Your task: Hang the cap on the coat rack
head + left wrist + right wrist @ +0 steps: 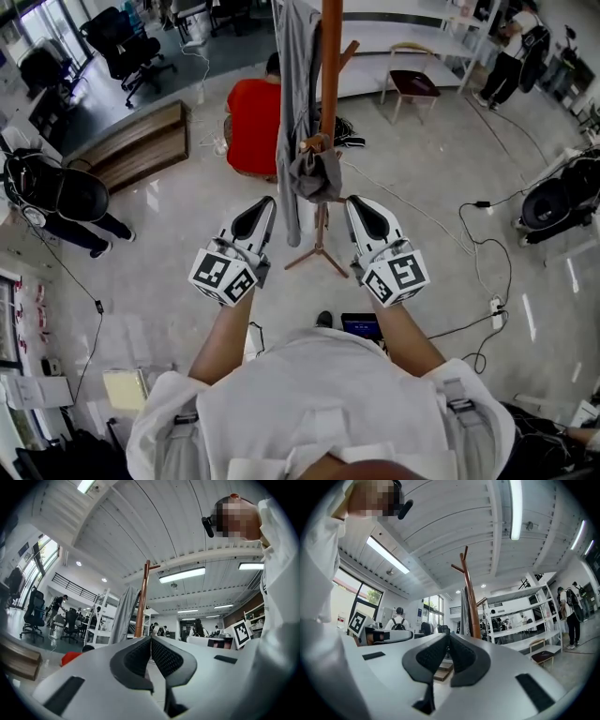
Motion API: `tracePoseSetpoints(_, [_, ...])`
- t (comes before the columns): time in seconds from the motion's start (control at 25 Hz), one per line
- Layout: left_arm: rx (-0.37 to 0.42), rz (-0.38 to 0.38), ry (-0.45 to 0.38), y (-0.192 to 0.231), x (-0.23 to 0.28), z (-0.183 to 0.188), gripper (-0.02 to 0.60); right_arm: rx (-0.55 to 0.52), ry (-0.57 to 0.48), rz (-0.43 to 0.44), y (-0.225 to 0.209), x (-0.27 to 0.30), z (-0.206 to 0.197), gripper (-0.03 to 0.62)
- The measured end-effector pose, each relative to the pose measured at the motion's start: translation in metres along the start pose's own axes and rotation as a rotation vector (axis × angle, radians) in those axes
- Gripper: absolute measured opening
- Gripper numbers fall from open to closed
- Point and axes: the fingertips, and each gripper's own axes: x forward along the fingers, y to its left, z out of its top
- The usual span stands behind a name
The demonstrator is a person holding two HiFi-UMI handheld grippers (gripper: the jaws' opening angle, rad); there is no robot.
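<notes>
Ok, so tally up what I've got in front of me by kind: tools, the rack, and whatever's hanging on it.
Tools: 2, the left tool and the right tool
Rack: 1
Cap: 1
Grey garment: 1
Total: 5

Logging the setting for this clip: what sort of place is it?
Probably an open-plan office or lab: office chairs, white shelving and strip ceiling lights, around a wooden coat rack.
</notes>
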Motion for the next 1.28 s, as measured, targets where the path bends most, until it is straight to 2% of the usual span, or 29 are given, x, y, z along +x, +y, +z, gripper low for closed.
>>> tracePoseSetpoints(0.24, [-0.024, -0.025, -0.008, -0.043, -0.055, -0.004, 0.017, 0.004, -0.006, 0.02, 0.055, -0.046, 0.0, 0.032])
tracePoseSetpoints(0.6, [-0.065, -0.009, -0.006, -0.104, -0.142, -0.017, 0.016, 0.001, -0.022, 0.045, 0.128, -0.132, 0.002, 0.028])
tracePoseSetpoints(0.88, [-0.089, 0.021, 0.017, -0.14, -0.175, -0.024, 0.014, 0.027, 0.027, 0.044, 0.146, -0.17, 0.002, 0.028])
tracePoseSetpoints(1.04, [-0.142, 0.033, -0.013, -0.159, -0.183, -0.032, 0.014, 0.054, 0.048, 0.058, 0.145, -0.184, -0.002, 0.028])
tracePoseSetpoints(1.28, [-0.13, 0.082, -0.028, -0.198, -0.181, -0.029, 0.014, 0.043, 0.062, 0.11, 0.132, -0.224, 0.003, 0.028])
